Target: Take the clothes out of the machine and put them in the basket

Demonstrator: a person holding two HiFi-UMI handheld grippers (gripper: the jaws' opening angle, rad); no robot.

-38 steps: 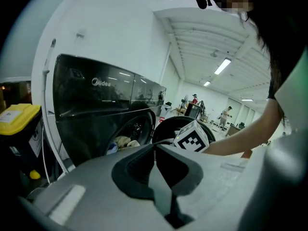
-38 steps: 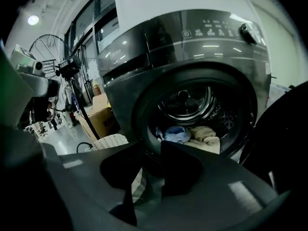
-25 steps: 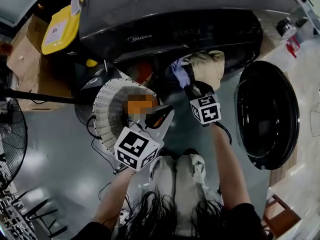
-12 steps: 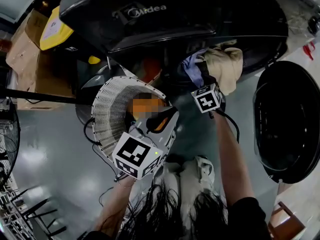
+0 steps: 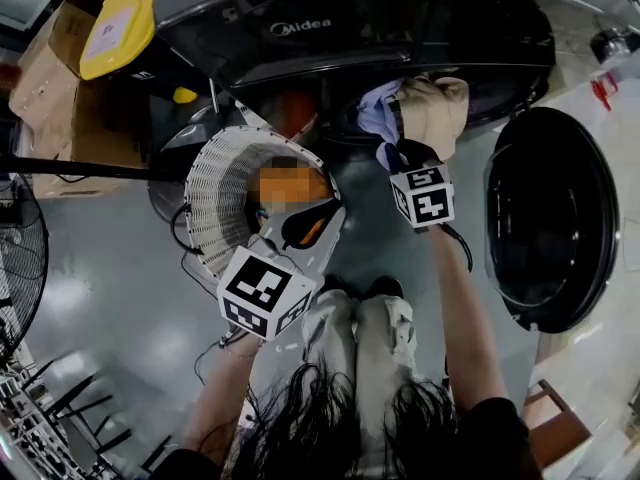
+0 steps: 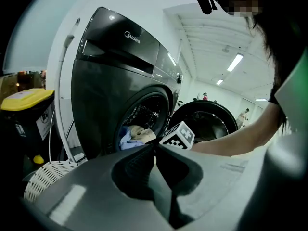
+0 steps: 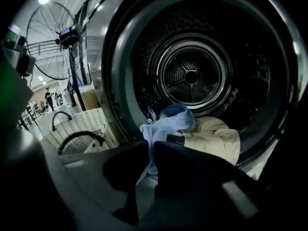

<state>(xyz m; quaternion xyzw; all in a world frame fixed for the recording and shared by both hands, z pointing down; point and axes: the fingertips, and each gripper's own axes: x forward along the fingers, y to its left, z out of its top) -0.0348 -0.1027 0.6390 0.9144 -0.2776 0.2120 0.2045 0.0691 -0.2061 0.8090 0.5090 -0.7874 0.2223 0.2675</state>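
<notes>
Two garments lie at the lip of the dark grey front-loading washing machine's (image 5: pixel 400 28) drum: a light blue cloth (image 7: pixel 168 124) and a cream cloth (image 7: pixel 214 138) touching it. The right tongs (image 7: pixel 149 150) are clamped on the light blue cloth. The left tongs (image 6: pixel 155 150), pressed together and empty, hang near the one white woven basket (image 5: pixel 225 203), which stands just beside the machine. The machine's one round dark door (image 5: pixel 550 218) stands open.

The glossy grey floor (image 5: pixel 110 298) carries the dark machine (image 5: pixel 380 28), with the white basket (image 5: pixel 215 203) just beside its front. Left of them stand cardboard boxes (image 5: pixel 45 78), a yellow-lidded bin (image 5: pixel 115 28) and a fan (image 5: pixel 15 258). A black cable (image 5: pixel 183 268) loops beside the basket, and a wooden stool (image 5: pixel 555 433) stands at lower right.
</notes>
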